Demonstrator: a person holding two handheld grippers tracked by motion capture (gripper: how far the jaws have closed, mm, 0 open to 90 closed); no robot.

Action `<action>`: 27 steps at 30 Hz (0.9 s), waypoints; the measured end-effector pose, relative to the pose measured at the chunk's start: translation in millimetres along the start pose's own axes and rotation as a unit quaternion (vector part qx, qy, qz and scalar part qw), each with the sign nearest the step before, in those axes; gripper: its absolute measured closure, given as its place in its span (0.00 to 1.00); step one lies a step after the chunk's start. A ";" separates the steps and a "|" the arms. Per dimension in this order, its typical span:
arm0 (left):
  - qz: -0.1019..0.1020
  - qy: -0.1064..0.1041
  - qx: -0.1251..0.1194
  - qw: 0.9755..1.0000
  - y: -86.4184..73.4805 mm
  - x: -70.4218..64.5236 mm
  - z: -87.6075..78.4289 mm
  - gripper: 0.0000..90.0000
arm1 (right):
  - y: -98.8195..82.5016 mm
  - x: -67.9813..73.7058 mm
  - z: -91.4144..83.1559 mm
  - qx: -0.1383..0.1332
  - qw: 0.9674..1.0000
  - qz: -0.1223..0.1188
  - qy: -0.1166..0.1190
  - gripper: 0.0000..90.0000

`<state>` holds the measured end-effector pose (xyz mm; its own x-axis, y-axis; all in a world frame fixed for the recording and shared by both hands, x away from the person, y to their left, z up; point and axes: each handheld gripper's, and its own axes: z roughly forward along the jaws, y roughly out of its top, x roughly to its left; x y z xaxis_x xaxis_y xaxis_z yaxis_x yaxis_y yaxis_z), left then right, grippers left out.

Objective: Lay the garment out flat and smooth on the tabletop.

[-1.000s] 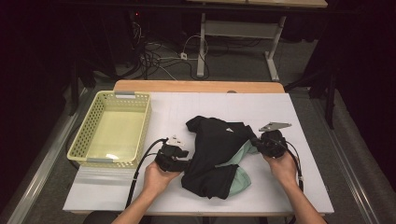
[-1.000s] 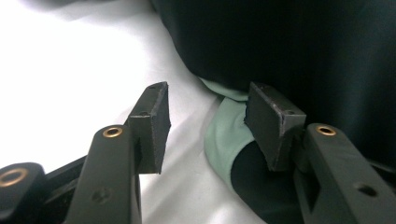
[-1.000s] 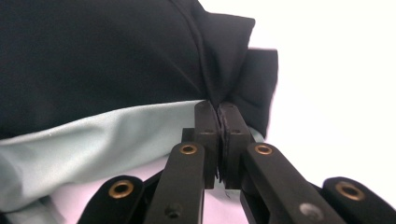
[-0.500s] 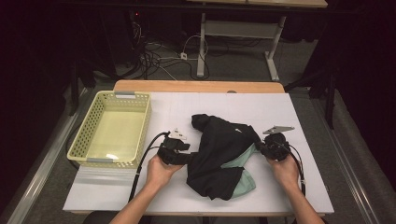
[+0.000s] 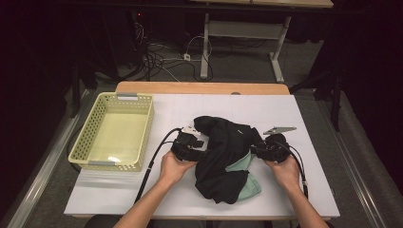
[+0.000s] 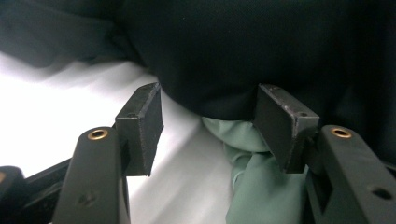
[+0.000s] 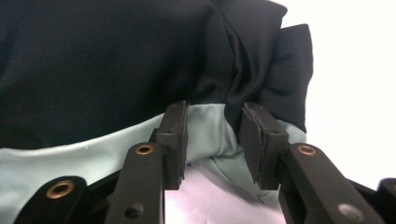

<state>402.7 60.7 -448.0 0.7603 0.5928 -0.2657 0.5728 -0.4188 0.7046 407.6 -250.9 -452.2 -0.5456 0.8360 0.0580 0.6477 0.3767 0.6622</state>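
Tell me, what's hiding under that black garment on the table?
A pale green cloth peeks out from under the black garment at its right and lower edge. How far the green reaches beneath cannot be seen, since the black fabric covers it.

1. We've got both forearms coming in from the near edge, angled slightly inward.
2. Our left gripper lies low, pointing right; its jaws have just been opening and stand well apart.
3. Our right gripper points left, jaws just opened, a narrower gap between the pads.
4. Our hands wrap both gripper bodies from behind.
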 end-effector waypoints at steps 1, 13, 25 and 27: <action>-0.001 -0.003 0.000 1.000 0.9 -0.4 1.8 0.46 | 0.2 -0.2 1.5 0.003 1.000 0.001 -0.001 0.72; 0.007 -0.051 0.031 0.998 10.0 -8.3 18.7 0.67 | 2.9 1.0 7.1 0.022 1.000 -0.012 0.007 0.94; 0.025 -0.040 0.044 0.998 9.4 -10.4 0.6 0.95 | 5.0 1.3 3.3 0.005 1.000 -0.015 0.005 0.98; 0.023 -0.032 0.031 0.999 10.6 -8.7 -11.7 0.95 | 5.5 1.2 1.9 0.003 1.000 -0.018 0.002 0.98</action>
<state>398.6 59.1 -430.6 0.8031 0.5274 -0.2771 0.5533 -0.4878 0.6752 411.5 -247.1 -449.9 -0.5706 0.8204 0.0361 0.6308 0.4097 0.6590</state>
